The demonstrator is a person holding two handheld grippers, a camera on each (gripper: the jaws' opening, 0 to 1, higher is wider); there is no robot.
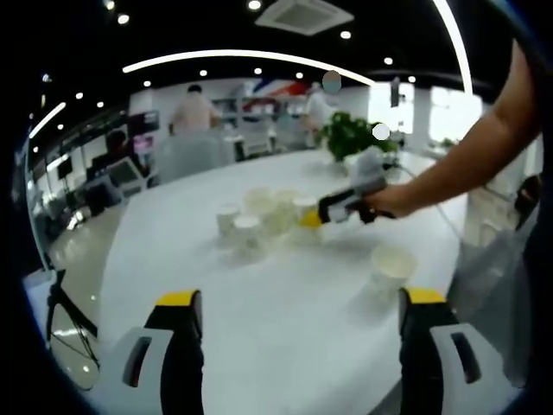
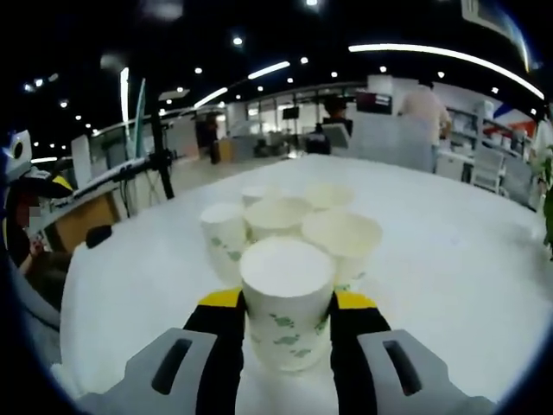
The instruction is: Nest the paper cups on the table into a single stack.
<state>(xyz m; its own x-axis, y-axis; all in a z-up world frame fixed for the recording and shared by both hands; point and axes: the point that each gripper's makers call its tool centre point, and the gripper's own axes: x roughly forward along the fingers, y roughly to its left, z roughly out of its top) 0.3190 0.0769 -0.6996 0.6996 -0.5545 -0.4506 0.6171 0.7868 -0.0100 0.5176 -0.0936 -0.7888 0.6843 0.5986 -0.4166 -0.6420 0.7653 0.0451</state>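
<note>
Paper cup (image 2: 286,304) upright between right fingers (image 2: 226,333).

You are working in a large open office or showroom: recessed ceiling lights (image 1: 257,71), desks with monitors (image 1: 125,173), shelving (image 2: 492,125), a long white table (image 1: 259,294).

Bright ceiling strip lights (image 1: 251,56) — soft blur throughout, fisheye bending at edges.

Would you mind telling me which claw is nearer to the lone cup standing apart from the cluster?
Left. The left claw hangs open just short of the lone cup, while the right claw is farther off at the cluster, shut on another cup.
</note>
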